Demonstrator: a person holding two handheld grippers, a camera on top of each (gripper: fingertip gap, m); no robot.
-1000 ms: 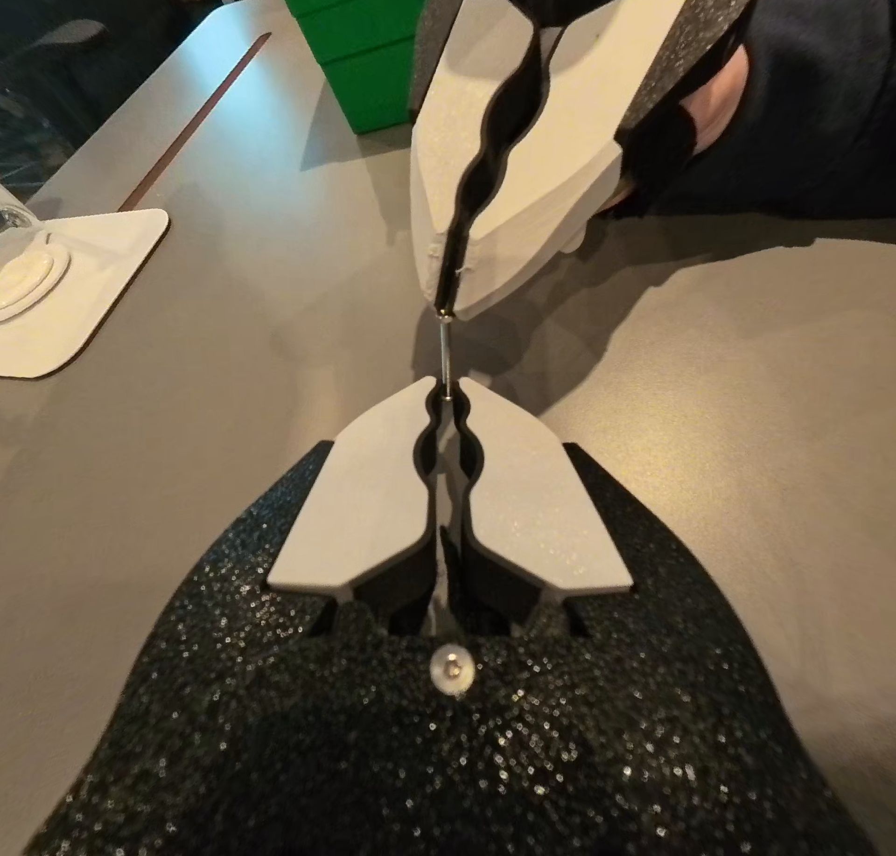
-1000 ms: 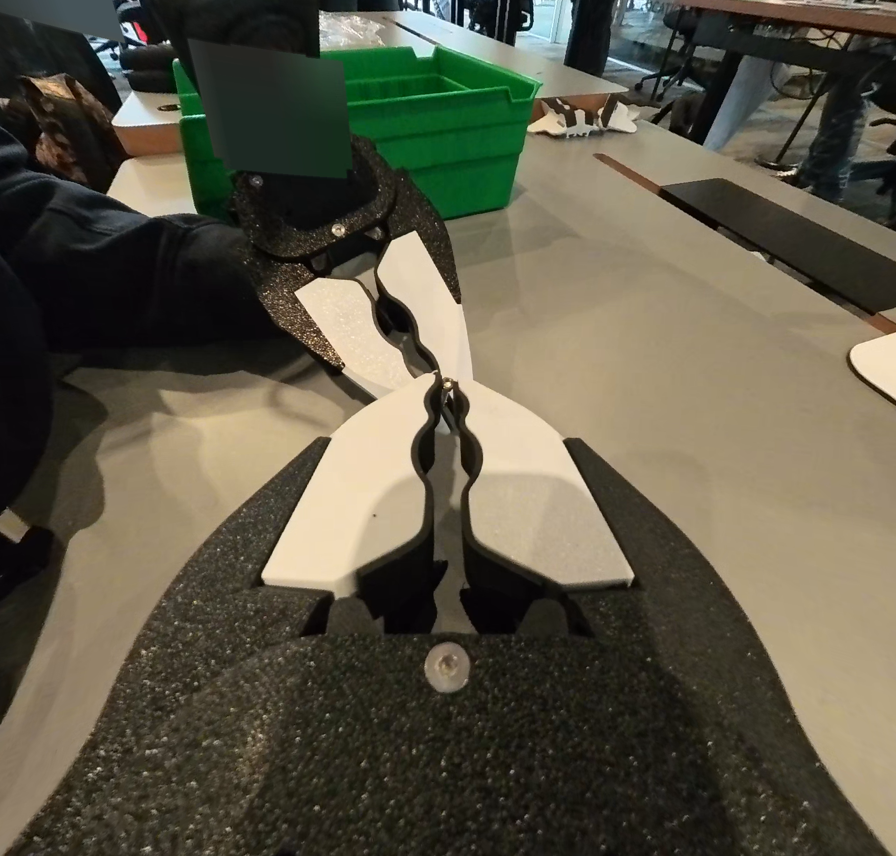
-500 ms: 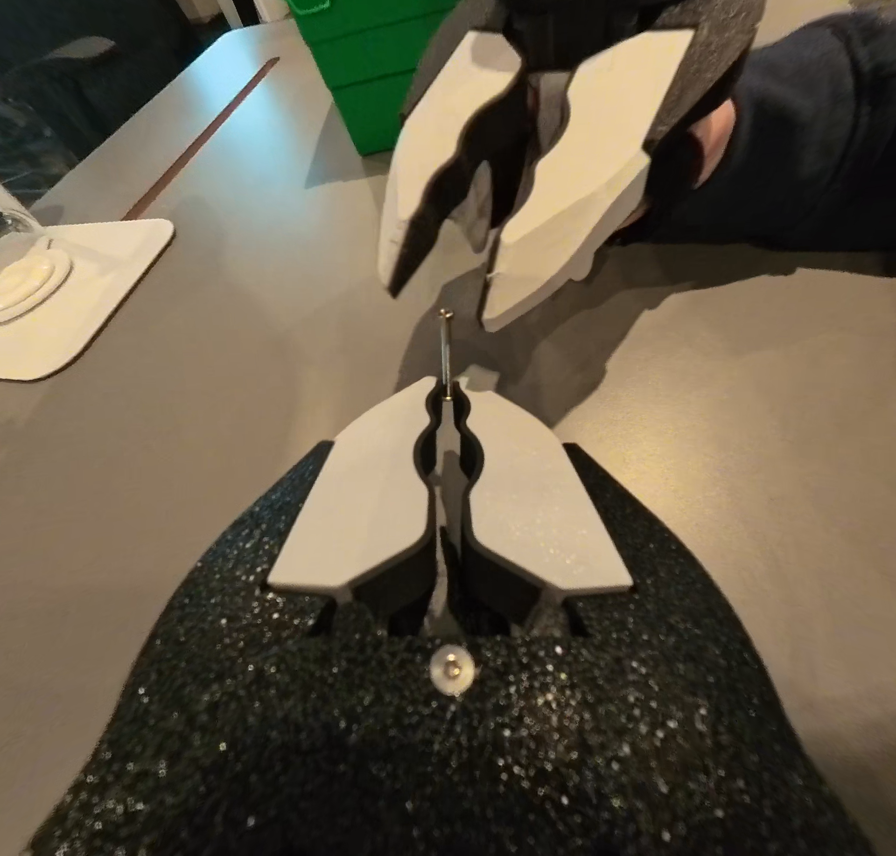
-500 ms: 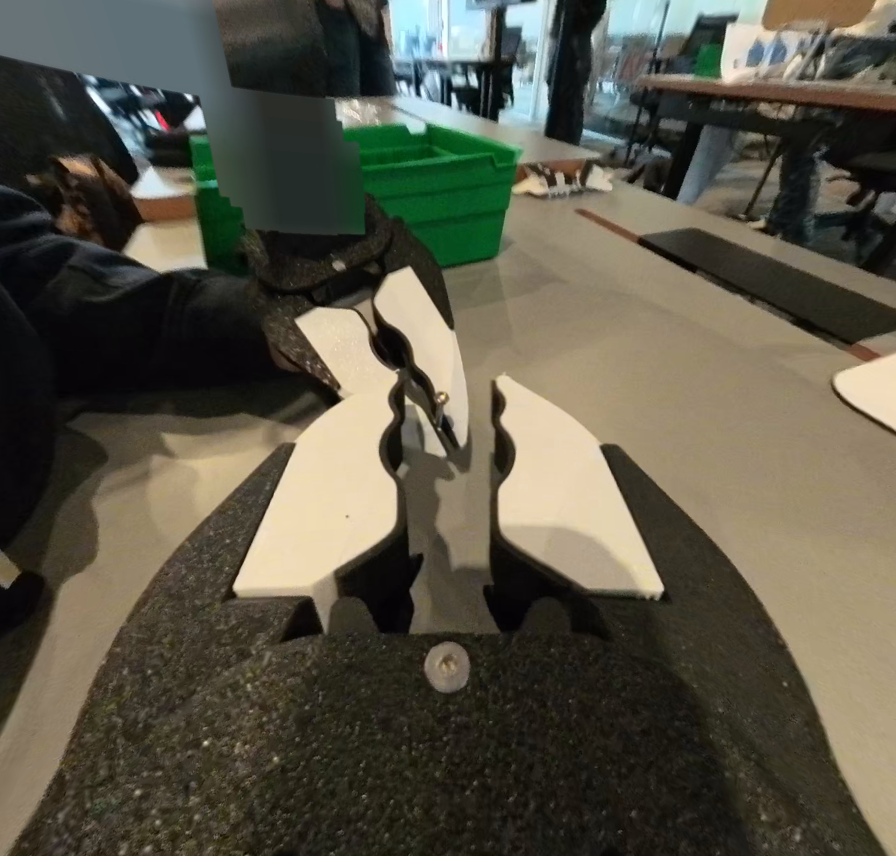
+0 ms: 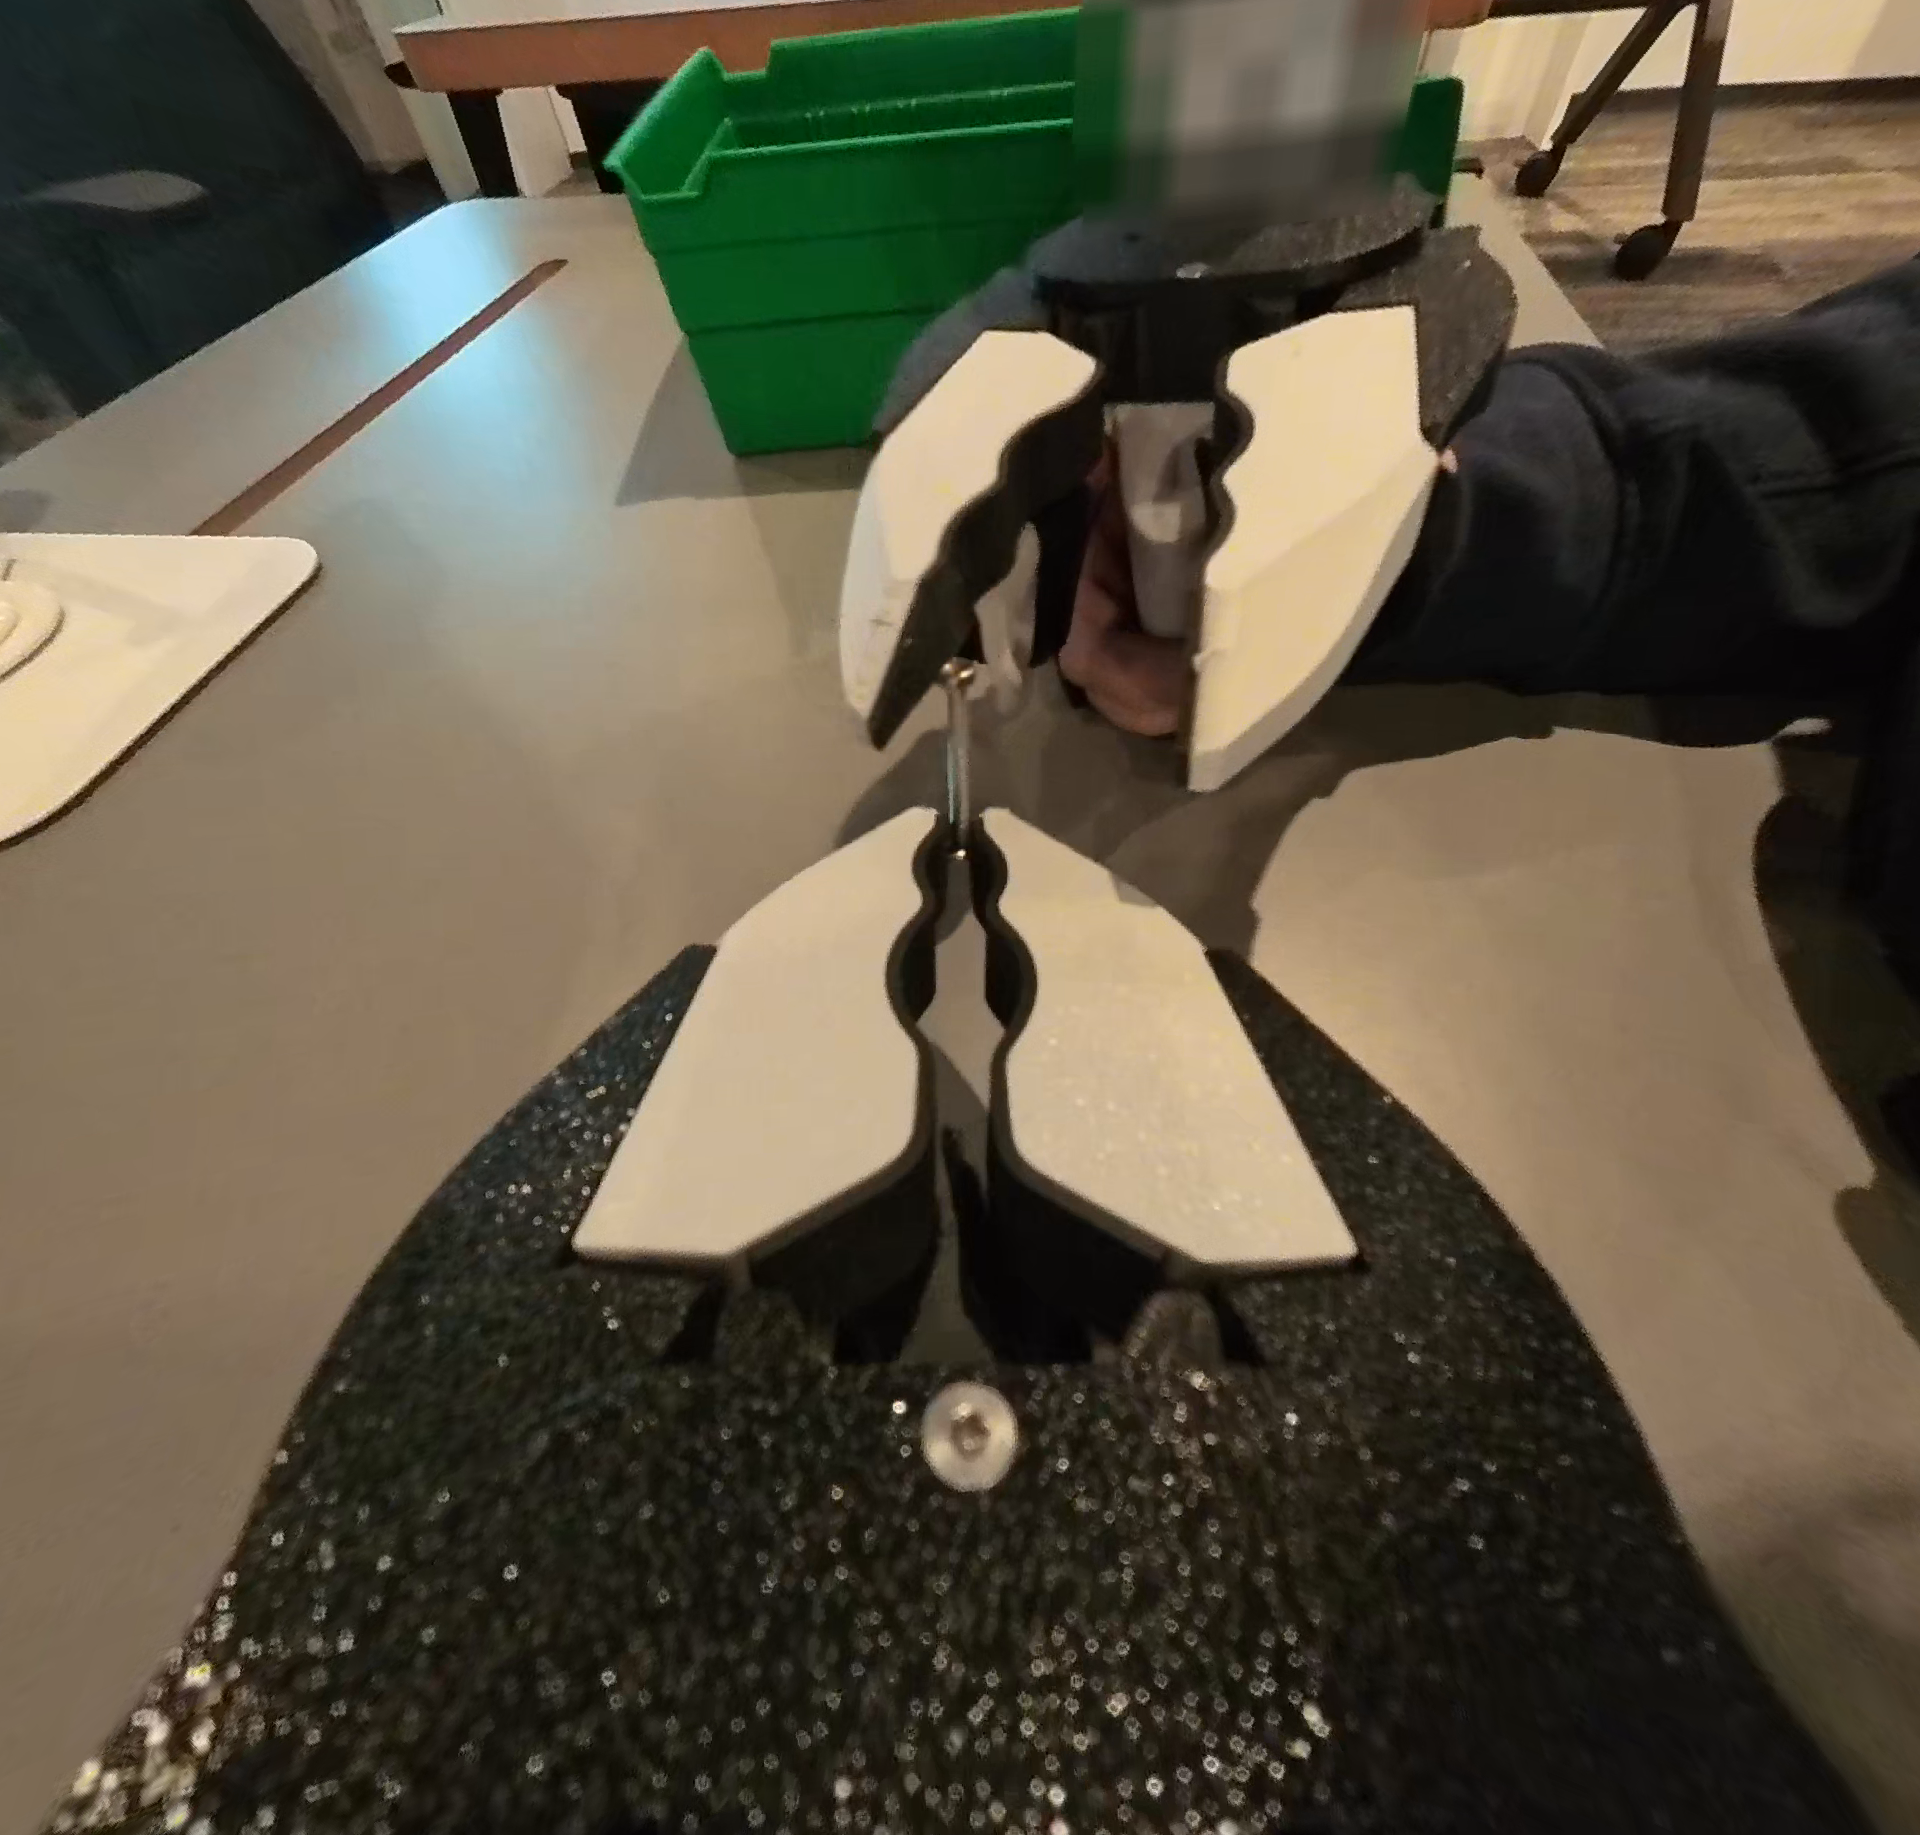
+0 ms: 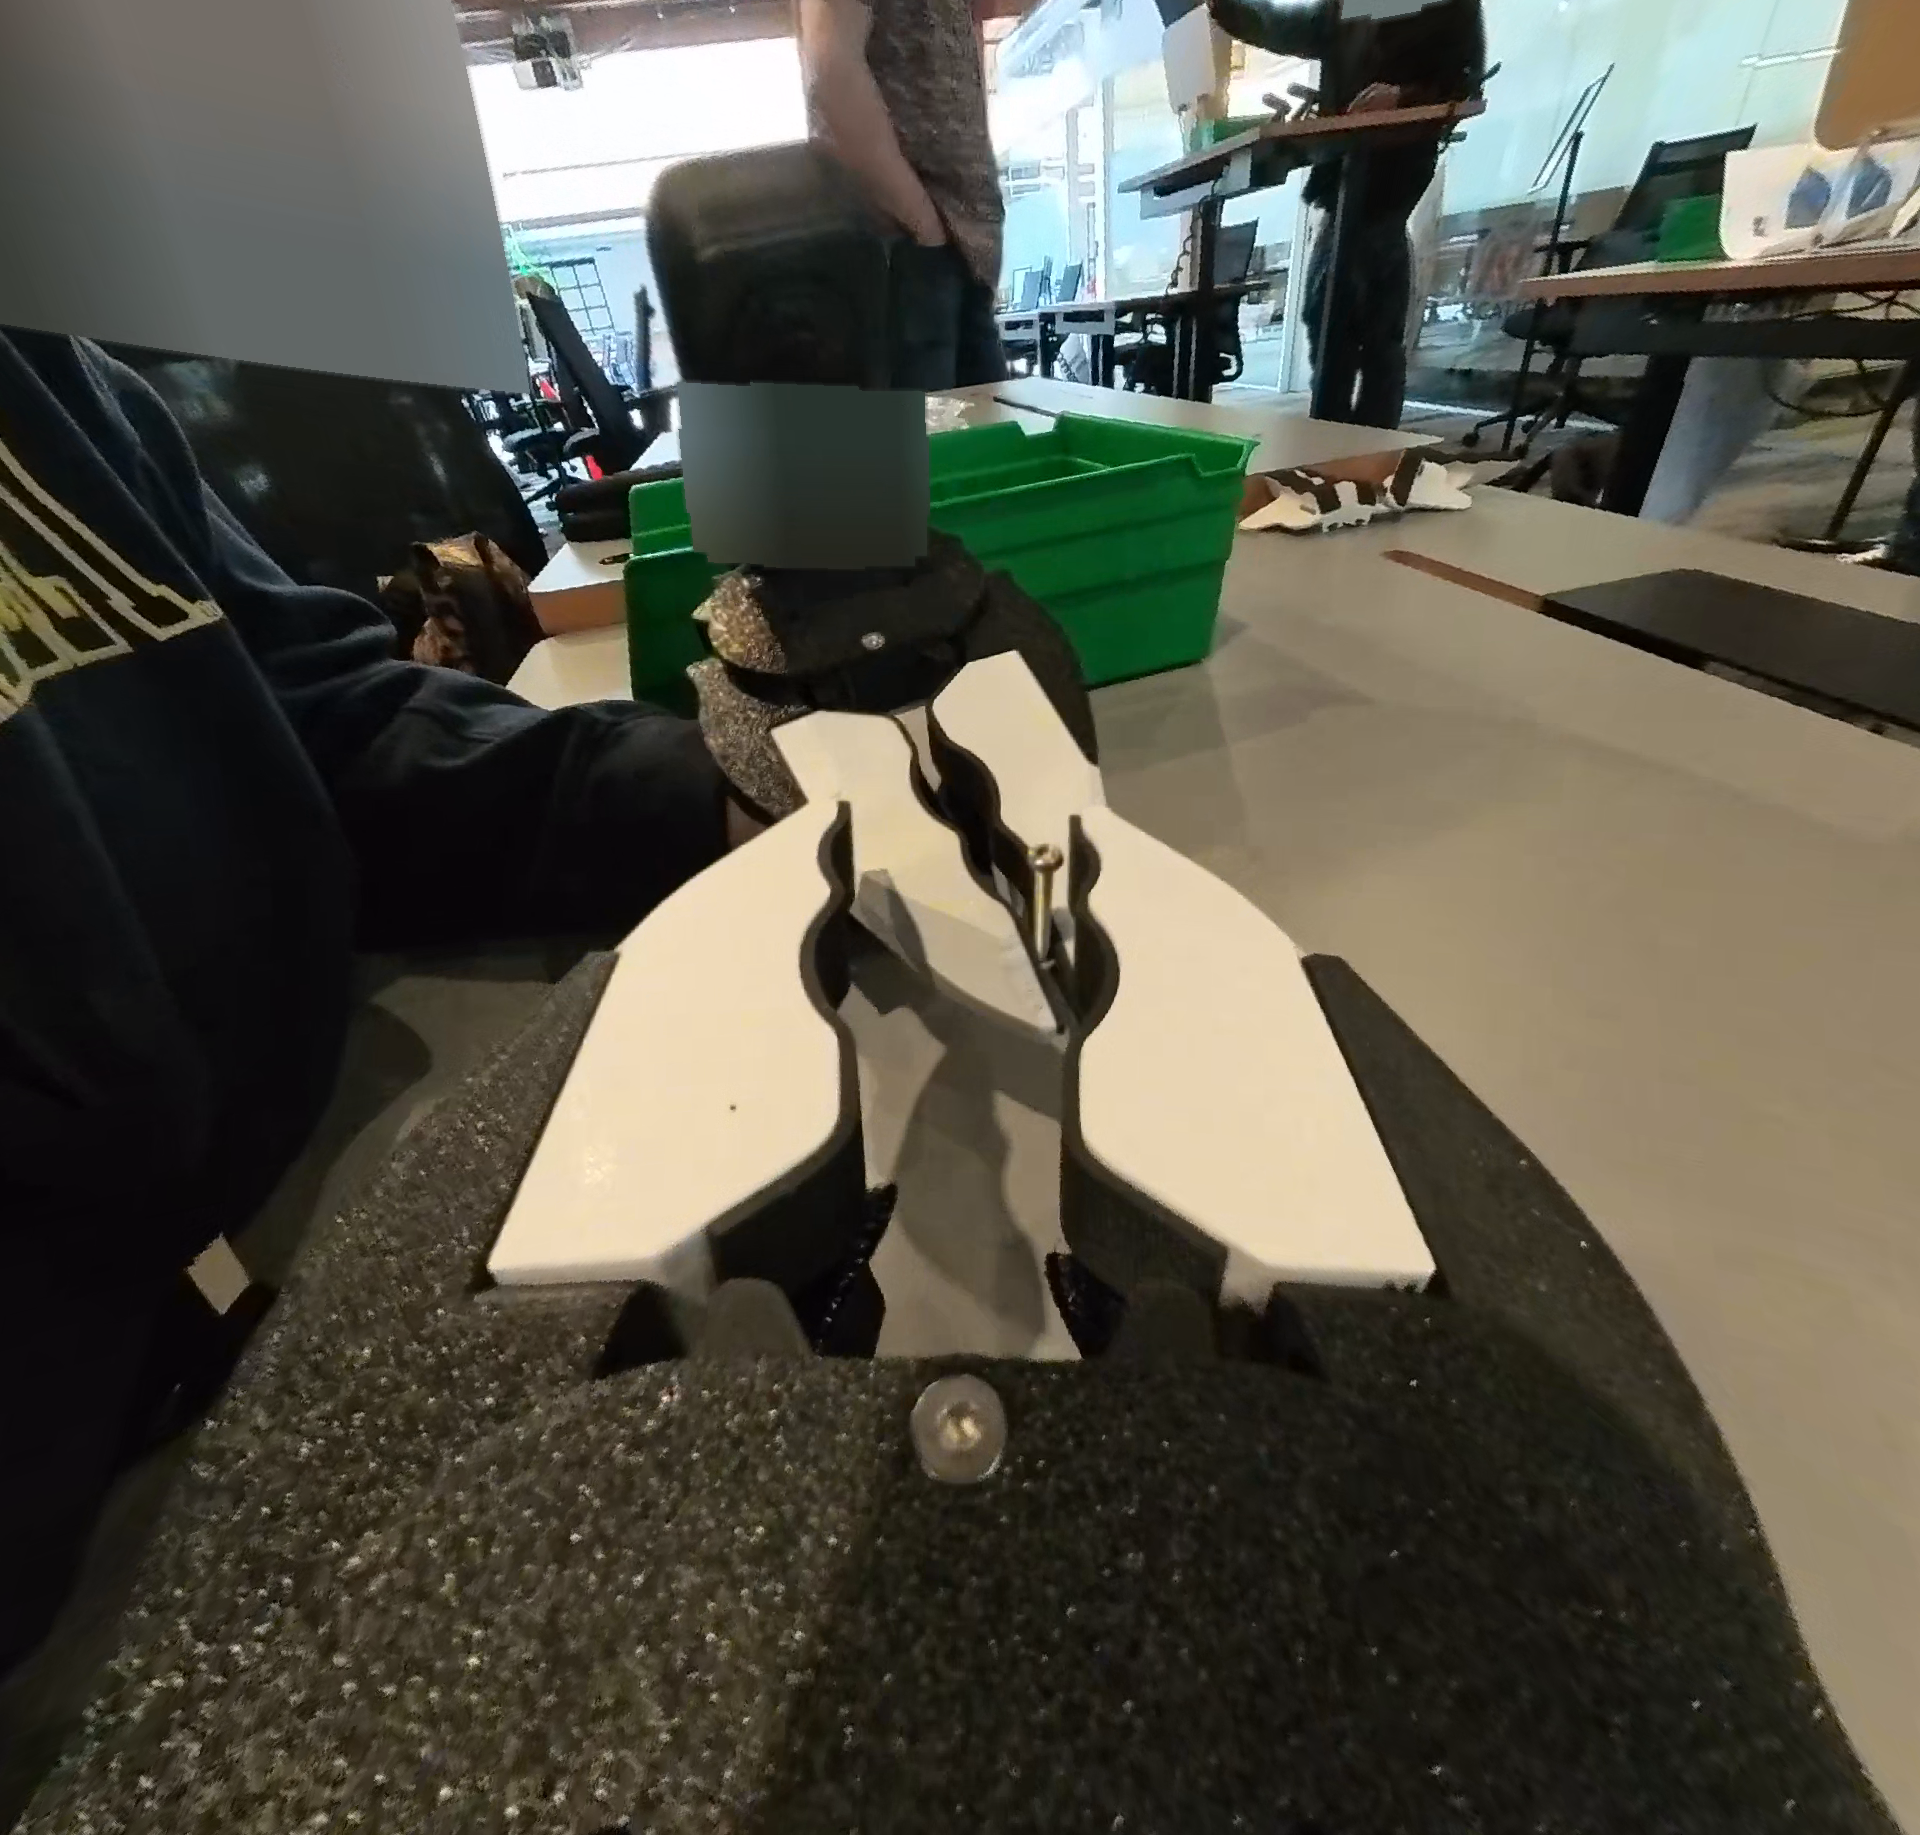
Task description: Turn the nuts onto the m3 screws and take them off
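Note:
My left gripper (image 5: 958, 835) is shut on the lower end of a thin metal screw (image 5: 958, 746), which stands up from its tips with the head on top. A small shiny bit sits at the tips; I cannot tell if it is a nut. My right gripper (image 5: 1039, 757) is open beyond it, and the screw head lies by one finger's dark inner pad without being clamped. In the right wrist view the screw (image 6: 1042, 902) stands between my right gripper's (image 6: 961, 835) spread fingers, close to the right one, held from behind by the left gripper (image 6: 1051, 1006).
A green bin (image 5: 831, 258) stands on the grey table (image 5: 416, 746) behind the grippers and also shows in the right wrist view (image 6: 1122, 559). A white mat (image 5: 135, 632) lies at the left, a black mat (image 6: 1745, 632) at the right. A dark sleeve (image 6: 260, 798) rests on the table; people stand behind. The gap from one gripper's tips to the other's is roughly 5 centimetres.
My right gripper was shut on the screw's head a second ago; it has opened and let go, and stays spread around the head. My left gripper has kept its hold on the screw.

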